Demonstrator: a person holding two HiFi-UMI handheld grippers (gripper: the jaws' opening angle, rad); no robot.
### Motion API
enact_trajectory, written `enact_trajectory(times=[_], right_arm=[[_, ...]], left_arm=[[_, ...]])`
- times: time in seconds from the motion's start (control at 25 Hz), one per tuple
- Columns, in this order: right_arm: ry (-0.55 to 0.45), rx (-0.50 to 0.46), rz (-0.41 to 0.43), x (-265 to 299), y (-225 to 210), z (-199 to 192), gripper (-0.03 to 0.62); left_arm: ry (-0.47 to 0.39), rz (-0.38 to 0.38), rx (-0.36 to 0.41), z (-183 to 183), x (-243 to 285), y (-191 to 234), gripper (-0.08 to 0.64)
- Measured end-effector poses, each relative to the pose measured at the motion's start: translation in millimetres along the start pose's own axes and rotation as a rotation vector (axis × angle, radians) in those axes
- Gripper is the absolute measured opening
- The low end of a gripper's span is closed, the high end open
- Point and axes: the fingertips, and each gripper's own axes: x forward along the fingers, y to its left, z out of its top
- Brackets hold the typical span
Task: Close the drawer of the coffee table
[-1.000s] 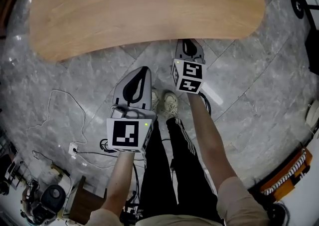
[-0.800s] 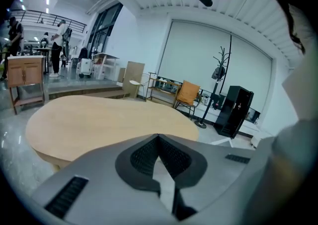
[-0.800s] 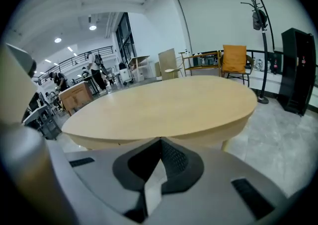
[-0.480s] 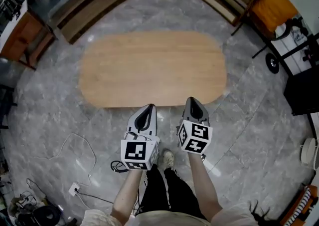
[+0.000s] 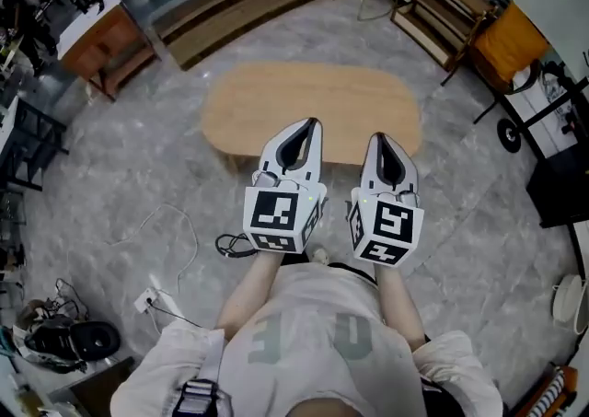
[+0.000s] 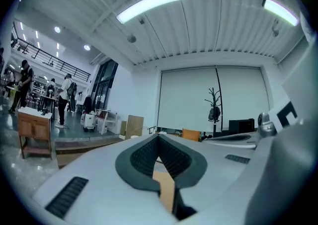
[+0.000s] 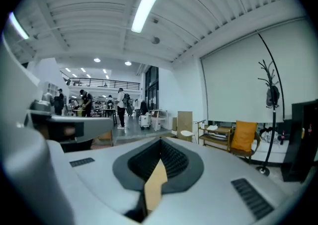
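Pointing away from the person, the grey-and-white left tongs (image 5: pixel 313 122) and the grey-and-white right tongs (image 5: pixel 380 137) are held side by side, near each other but not touching. Each one's black-and-white marker cube sits just above the person's white T-shirt (image 5: pixel 308 337). Both pairs are clenched: in each gripper view the 2 dark ribbed pads meet at the tip with nothing between them. Only a sliver of tan wood shows through the slit lower down.

The oval light-wood coffee table (image 5: pixel 304 93) stands on the grey marble floor (image 5: pixel 120 176) straight ahead. From the head view the tips of both tongs overlap its near edge, but neither touches it. Its surface is seen from above, and the drawer cannot be made out from this angle.

An orange chair (image 5: pixel 504 42) stands off to the right. A white power strip with trailing cables (image 5: pixel 147 298) lies on the floor to the left.
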Motion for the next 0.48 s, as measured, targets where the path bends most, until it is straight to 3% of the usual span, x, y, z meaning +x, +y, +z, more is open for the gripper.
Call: enact_trajectory(times=[0.2,0.48], right_arm=[[-0.058,-0.111,0.030,-31,19,7,0.006],[-0.044,-0.123,0.064,-47,31,0,0.006]], left_arm=[[0.001,-0.005,0.016,2,-22,-11,0.008],[0.032,0.017,0.026,-16,-47,-17,0.008]])
